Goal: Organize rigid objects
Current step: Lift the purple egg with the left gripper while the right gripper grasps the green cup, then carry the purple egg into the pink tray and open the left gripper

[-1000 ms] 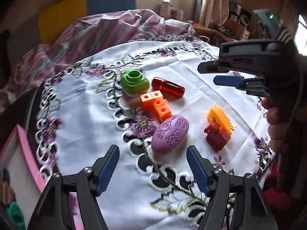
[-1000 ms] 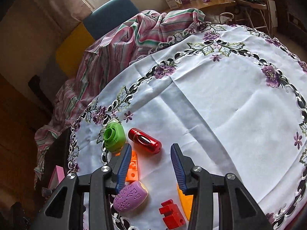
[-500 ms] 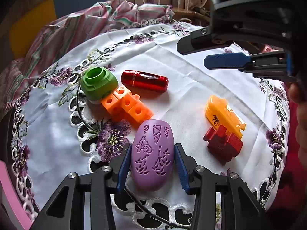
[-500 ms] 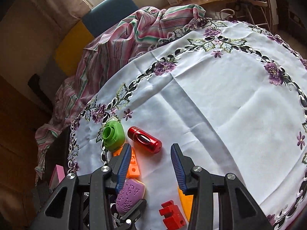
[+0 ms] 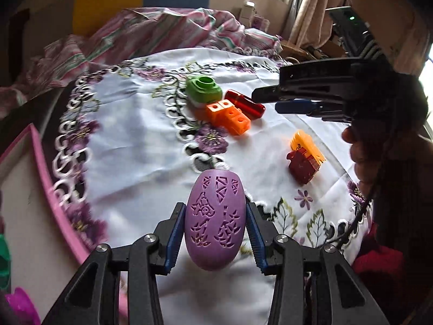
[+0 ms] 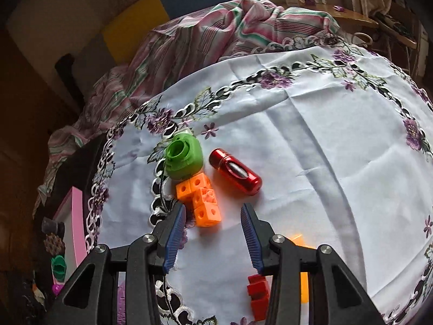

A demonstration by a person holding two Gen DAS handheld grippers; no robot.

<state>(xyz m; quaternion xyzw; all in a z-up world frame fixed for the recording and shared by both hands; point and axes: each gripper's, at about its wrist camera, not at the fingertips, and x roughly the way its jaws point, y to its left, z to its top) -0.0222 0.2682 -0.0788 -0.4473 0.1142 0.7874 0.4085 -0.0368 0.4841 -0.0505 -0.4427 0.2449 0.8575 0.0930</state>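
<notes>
Surface: round, under a white embroidered tablecloth with purple flowers; a striped cloth is bunched at its far edge.
Pink-rimmed box: off my left side, at the cloth's edge.
Left claw: mine, pinching the purple carved egg-shaped piece across its width, blue pads on both flanks; the egg looks lifted off the cloth.
Right claw: mine, spread wide with nothing between the pads, hovering just above the orange cube block.
Green round cap piece: touching the orange block's far end.
Red capsule: lying just beside both.
Yellow-orange toy: near my right, with the dark red block against it.
</notes>
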